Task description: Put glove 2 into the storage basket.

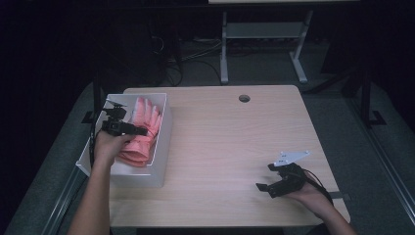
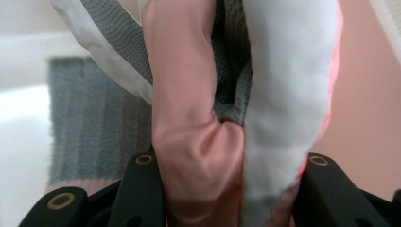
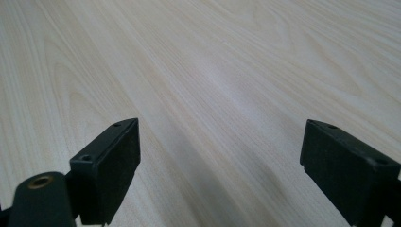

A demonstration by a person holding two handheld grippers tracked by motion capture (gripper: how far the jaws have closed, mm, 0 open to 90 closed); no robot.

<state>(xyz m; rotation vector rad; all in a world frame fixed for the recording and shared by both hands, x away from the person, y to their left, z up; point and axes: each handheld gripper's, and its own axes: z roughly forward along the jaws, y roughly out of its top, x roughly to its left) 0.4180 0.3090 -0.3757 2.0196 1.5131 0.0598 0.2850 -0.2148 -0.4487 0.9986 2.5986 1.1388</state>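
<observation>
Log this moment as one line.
left gripper: shut on pink glove | in white bin | right gripper: open, over table

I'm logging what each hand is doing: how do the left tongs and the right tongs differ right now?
The left tongs are closed on the pink glove; the right tongs stand open with nothing between their jaws. The left tongs reach into the white bin at the table's left edge; the right tongs sit low over bare table near its right front corner. Both are black, two-jawed and hand-held.

Light wood table, cable hole at 12 o'clock; white desk frame beyond, grey floor.
</observation>
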